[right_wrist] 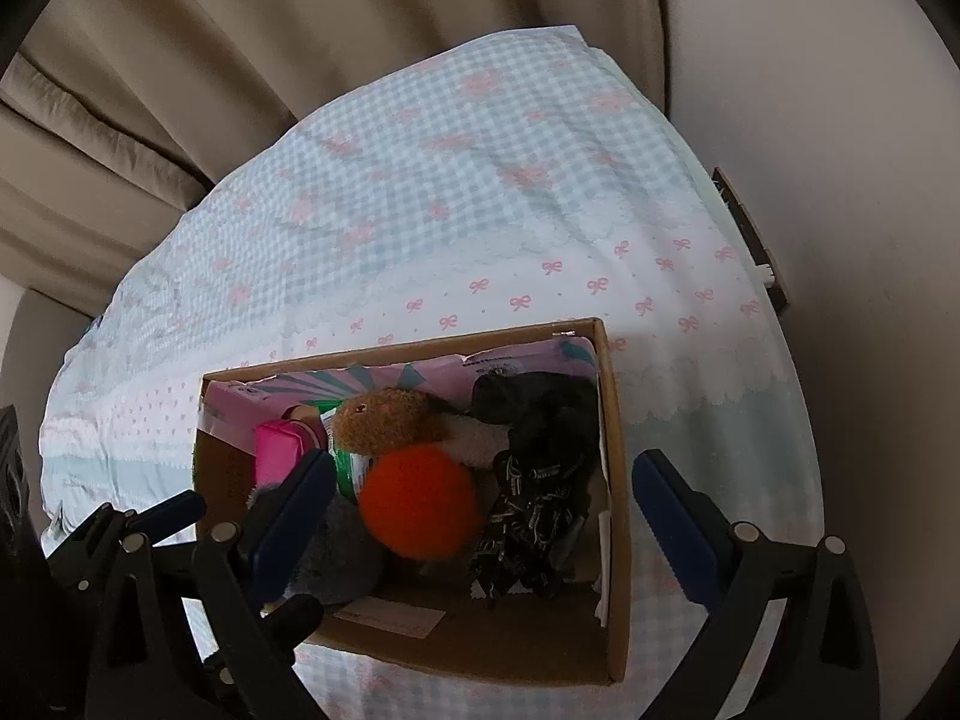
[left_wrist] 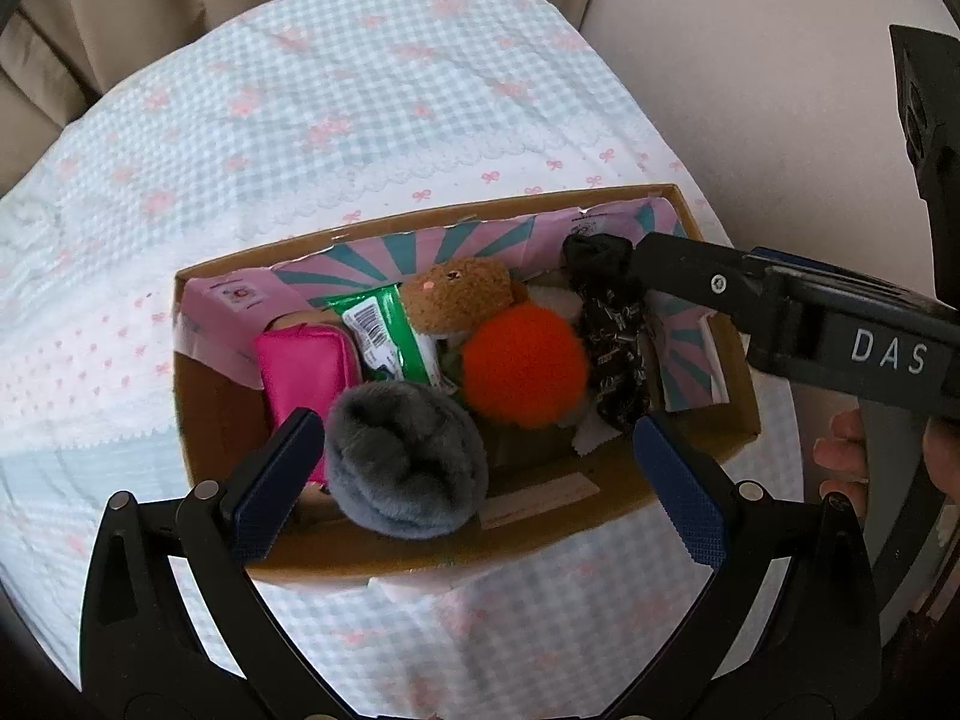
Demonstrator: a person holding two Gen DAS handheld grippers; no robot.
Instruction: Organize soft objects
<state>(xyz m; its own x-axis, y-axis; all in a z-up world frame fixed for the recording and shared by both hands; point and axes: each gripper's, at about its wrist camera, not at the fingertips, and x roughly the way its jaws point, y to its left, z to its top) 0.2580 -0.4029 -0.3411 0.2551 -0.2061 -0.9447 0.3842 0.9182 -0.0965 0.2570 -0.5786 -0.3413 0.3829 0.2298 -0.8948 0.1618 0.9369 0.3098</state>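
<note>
A cardboard box (left_wrist: 420, 549) (right_wrist: 615, 420) sits on the checked bedspread. Inside lie a grey fluffy ball (left_wrist: 408, 459) (right_wrist: 342, 558), an orange pom-pom (left_wrist: 522, 366) (right_wrist: 420, 501), a brown plush (left_wrist: 456, 294) (right_wrist: 384, 420), a pink pouch (left_wrist: 306, 372) (right_wrist: 279, 450), a green packet (left_wrist: 390, 330) and a black patterned cloth (left_wrist: 612, 336) (right_wrist: 534, 492). My left gripper (left_wrist: 480, 480) is open, above the box, its fingers either side of the grey ball. My right gripper (right_wrist: 480, 528) is open above the box; in the left wrist view its finger (left_wrist: 690, 270) reaches in from the right beside the black cloth.
The bedspread (left_wrist: 330, 120) (right_wrist: 450, 180) with pink bows spreads beyond the box. Beige curtains (right_wrist: 210, 60) hang behind, a pale wall (right_wrist: 840, 120) stands at the right. The box's inner flaps (left_wrist: 420, 246) are pink and teal striped.
</note>
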